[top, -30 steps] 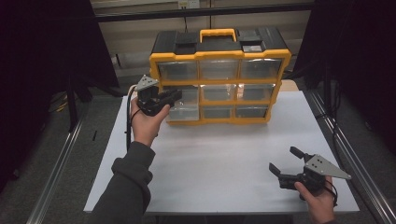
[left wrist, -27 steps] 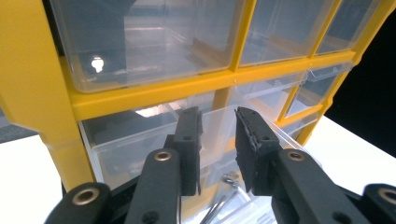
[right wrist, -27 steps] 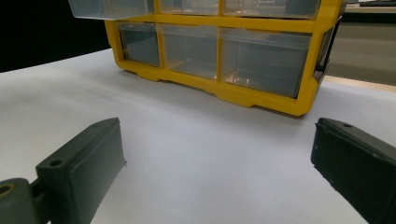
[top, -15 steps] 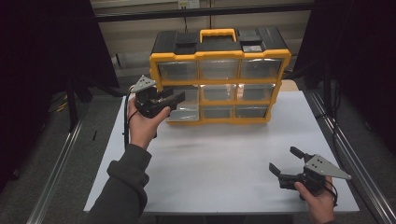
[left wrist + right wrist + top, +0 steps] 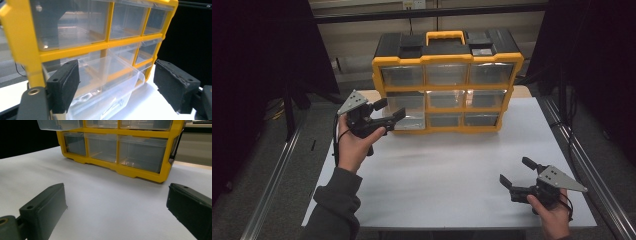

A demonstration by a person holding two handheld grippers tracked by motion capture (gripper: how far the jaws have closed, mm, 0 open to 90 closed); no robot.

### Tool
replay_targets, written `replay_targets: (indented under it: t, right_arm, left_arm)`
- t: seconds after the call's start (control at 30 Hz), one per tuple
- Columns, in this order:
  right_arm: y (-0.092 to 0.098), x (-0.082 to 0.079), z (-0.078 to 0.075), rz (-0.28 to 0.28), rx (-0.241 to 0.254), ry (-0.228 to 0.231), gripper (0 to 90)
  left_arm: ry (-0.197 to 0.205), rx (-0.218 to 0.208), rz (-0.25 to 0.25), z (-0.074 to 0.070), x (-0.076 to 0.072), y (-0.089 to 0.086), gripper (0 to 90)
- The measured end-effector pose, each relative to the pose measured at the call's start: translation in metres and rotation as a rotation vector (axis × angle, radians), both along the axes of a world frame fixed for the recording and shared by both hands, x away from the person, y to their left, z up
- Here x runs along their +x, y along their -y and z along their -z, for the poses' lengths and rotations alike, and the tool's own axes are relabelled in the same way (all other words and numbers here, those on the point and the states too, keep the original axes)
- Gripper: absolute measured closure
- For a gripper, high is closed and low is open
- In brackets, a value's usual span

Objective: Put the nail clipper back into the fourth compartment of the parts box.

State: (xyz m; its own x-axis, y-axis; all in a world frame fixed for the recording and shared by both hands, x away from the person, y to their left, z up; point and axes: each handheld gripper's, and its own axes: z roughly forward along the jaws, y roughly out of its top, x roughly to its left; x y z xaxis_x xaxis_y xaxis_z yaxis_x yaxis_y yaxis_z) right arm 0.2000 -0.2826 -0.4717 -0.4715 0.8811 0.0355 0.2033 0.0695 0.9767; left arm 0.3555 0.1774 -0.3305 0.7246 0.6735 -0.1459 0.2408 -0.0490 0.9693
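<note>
Drawer: a clear plastic drawer [image 5: 408, 121] stands pulled partway out of the left column of the organizer, at its lower left, jutting toward the near side above the table; in the left gripper view [image 5: 110, 82] it lies between and beyond the two pads.
Left gripper: the left gripper [image 5: 388, 112] hangs at the drawer's front, jaws spread and just been opening, pads off the plastic, nothing pinched.
Right gripper: the right gripper [image 5: 518, 172] sits low at the near right of the table, jaws parted wide, holding nothing, well apart from the cabinet.
Organizer: a yellow-framed organizer [image 5: 447, 60] with clear drawers in three rows and a black top with a yellow handle stands at the far middle of the table.
In the way: the extended drawer itself fills the space just in front of the left column; the other drawers sit flush.
Table: the white table [image 5: 447, 170] is bare across its near half.
Edges: metal rails [image 5: 272, 180] run along the left and right sides below the table; the right hand is close to the near right corner.
</note>
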Motion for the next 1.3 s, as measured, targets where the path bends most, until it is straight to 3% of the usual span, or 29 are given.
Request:
replay_targets:
  t: [0.17, 0.57, 0.73, 0.77, 0.9, 1.2, 1.23, 1.3]
  right_arm:
    - [0.001, -0.001, 0.0, 0.002, 0.0, -0.003, 2.1]
    - [0.001, -0.001, 0.0, 0.006, -0.002, -0.002, 2.1]
    - [0.0, -0.001, 0.0, 0.005, -0.002, -0.002, 2.2]
    - [0.001, -0.001, 0.0, 0.002, -0.005, -0.001, 2.1]
    - [0.001, -0.001, 0.0, 0.005, -0.001, -0.004, 2.2]
    - [0.0, -0.001, 0.0, 0.002, -0.003, -0.003, 2.2]
    - [0.0, -0.001, 0.0, 0.002, -0.002, -0.003, 2.1]
    - [0.0, -0.001, 0.0, 0.004, -0.001, -0.004, 2.2]
  left_arm:
    - [0.014, 0.035, 0.013, 0.009, -0.009, -0.011, 15.8]
    - [0.018, 0.041, 0.033, 0.033, -0.026, -0.033, 6.0]
    - [0.029, 0.004, 0.031, 0.042, -0.031, -0.039, 6.0]
    - [0.023, 0.019, 0.032, 0.044, -0.032, -0.041, 5.9]
    - [0.015, -0.002, 0.033, 0.054, -0.037, -0.043, 5.9]
    - [-0.015, 0.01, 0.015, 0.082, -0.051, -0.062, 5.7]
    - [-0.022, -0.02, 0.004, 0.085, -0.053, -0.062, 5.7]
    - [-0.023, -0.023, 0.004, 0.091, -0.055, -0.067, 5.7]
